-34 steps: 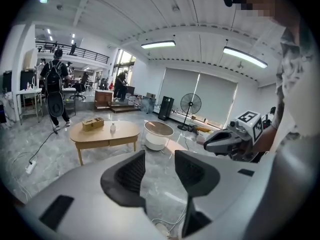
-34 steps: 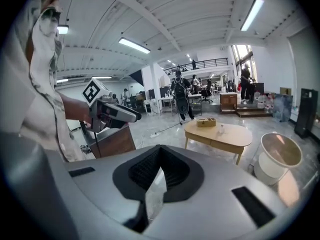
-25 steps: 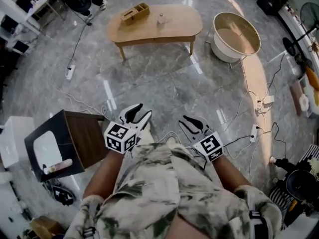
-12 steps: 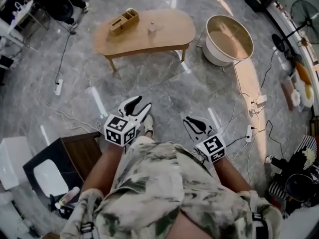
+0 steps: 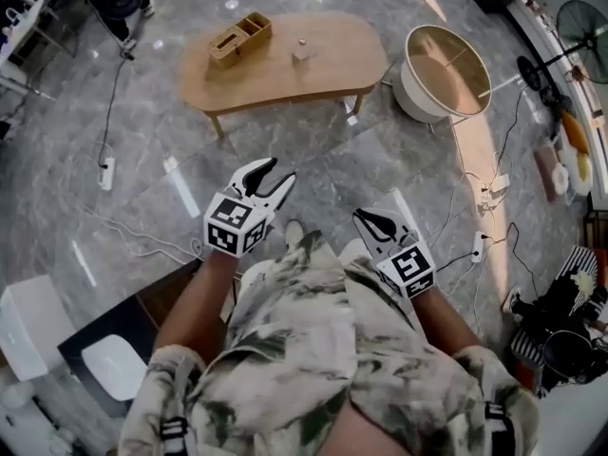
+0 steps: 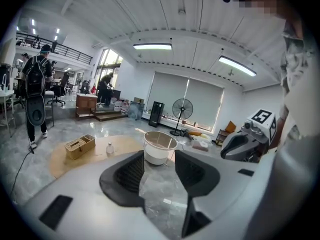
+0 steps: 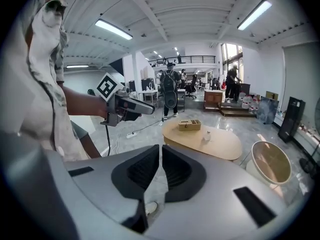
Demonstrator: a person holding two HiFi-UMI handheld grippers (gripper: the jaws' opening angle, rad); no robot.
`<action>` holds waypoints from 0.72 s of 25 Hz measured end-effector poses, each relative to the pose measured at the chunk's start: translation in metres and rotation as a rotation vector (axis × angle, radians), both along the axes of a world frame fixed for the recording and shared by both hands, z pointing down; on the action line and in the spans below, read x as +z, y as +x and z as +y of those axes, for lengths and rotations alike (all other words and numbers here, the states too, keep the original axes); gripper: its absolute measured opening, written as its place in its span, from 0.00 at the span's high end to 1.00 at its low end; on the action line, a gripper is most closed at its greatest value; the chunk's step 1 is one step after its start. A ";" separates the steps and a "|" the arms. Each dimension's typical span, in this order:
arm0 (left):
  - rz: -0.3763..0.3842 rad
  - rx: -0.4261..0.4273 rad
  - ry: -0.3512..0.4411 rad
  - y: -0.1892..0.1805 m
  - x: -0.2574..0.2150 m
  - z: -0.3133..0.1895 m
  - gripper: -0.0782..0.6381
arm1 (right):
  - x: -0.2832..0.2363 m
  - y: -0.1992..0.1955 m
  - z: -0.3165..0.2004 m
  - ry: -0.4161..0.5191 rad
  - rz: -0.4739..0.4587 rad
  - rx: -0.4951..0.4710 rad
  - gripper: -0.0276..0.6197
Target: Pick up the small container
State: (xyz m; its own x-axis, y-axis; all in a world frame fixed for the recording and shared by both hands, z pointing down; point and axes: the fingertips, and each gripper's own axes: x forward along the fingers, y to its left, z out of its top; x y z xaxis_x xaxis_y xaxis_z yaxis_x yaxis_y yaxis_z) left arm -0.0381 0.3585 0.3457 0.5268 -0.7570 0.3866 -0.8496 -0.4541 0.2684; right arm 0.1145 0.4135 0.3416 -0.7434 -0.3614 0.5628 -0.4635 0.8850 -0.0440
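Observation:
The small container, a little clear bottle, stands upright on the oval wooden table, far ahead of both grippers. It also shows as a small bottle in the left gripper view and as a bottle in the right gripper view. My left gripper is held over the floor, open, with nothing between its jaws. My right gripper is beside it, lower right, shut and empty. From their own cameras, the left gripper shows a wide gap and the right gripper has its tips together.
A wooden divided box sits on the table left of the bottle. A white round tub stands right of the table. Cables and power strips lie on the marble floor. A dark side table is at lower left. People stand in the background.
The table and tub have drawn nearer in the head view and the dark side table has slid down-left. My left gripper has moved up and forward. Both jaw states are unchanged.

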 end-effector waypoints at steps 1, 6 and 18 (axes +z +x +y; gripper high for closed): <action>0.005 -0.006 0.002 -0.009 0.000 -0.005 0.62 | 0.000 -0.008 -0.004 -0.002 0.008 -0.004 0.89; 0.050 -0.048 0.000 -0.044 0.005 -0.015 0.62 | 0.000 -0.043 -0.017 -0.005 0.048 -0.041 0.90; 0.056 -0.090 -0.017 -0.074 0.025 -0.057 0.62 | 0.012 -0.086 -0.072 -0.029 0.042 -0.087 0.90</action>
